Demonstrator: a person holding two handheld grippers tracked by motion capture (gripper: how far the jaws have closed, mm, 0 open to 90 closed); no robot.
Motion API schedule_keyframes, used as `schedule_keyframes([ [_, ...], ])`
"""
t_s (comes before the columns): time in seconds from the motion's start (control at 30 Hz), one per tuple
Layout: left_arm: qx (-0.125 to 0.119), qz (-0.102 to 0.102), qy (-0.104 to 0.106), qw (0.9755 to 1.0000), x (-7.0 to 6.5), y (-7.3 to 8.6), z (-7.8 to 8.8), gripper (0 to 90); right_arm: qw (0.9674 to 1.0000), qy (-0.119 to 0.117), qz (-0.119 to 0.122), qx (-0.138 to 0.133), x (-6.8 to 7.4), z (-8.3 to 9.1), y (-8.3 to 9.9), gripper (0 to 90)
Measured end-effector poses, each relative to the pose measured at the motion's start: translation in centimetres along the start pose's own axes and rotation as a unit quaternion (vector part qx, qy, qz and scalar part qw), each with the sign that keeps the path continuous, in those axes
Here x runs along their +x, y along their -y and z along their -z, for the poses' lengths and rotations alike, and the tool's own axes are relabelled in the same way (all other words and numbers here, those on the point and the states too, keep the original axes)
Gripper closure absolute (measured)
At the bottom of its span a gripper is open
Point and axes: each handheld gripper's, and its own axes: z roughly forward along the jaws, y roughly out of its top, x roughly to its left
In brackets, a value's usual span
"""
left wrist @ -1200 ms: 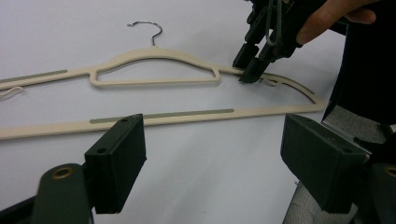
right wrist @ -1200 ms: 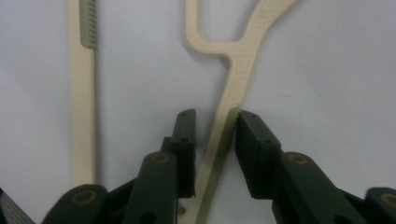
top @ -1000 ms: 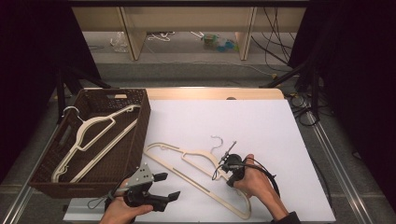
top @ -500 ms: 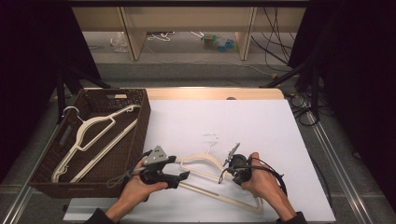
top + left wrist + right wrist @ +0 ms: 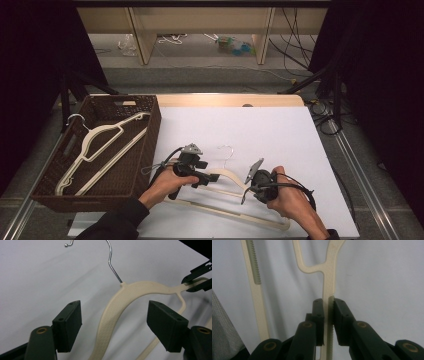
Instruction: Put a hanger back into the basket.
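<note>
Hanger (image 5: 227, 176) on white table sheet (image 5: 280, 135), dark room beyond.

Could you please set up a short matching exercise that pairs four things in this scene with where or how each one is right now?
Things:
1. left gripper
2. right gripper
3. hanger on the table
4. second hanger

States:
A. lying inside the brown basket
B. jaws shut on a hanger arm
C. held at one arm above the white table
D. jaws apart, one on each side of a hanger arm, not pressing it

Pairs: 1-D, 2-B, 3-C, 4-A
</note>
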Motion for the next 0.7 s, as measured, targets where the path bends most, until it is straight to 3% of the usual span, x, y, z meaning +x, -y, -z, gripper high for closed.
schedule_keyframes([
  [0.03,-0.001,0.003,0.004,1.0,0.1,0.0,-0.1,28.9,0.9999,0.0,0.012,-0.002,-0.2,0.0,0.1,80.5],
  [0.1,0.011,0.021,0.025,0.9994,0.4,0.1,-0.5,29.6,1.0,-0.003,0.007,-0.001,0.0,0.1,0.2,80.5],
  [0.17,0.005,0.023,0.028,0.9993,0.4,0.2,-1.0,31.0,1.0,-0.002,0.01,0.0,0.0,0.1,0.2,80.5],
  [0.23,0.015,0.031,0.043,0.9985,0.4,0.3,-1.3,33.4,1.0,-0.001,0.01,-0.002,0.1,0.2,0.2,80.5],
  [0.3,0.028,0.027,0.052,0.9979,0.5,0.3,-1.5,35.0,0.9999,-0.003,0.011,-0.003,0.1,0.3,0.3,80.5],
  [0.5,0.019,0.029,0.078,0.9963,0.4,0.2,-1.6,46.8,0.9998,-0.008,0.02,-0.005,0.3,0.3,0.3,80.5],
  [0.7,0.03,0.019,0.1,0.9944,0.2,0.0,-1.1,58.4,0.9992,-0.011,0.038,-0.008,0.3,0.4,0.4,80.5],
])
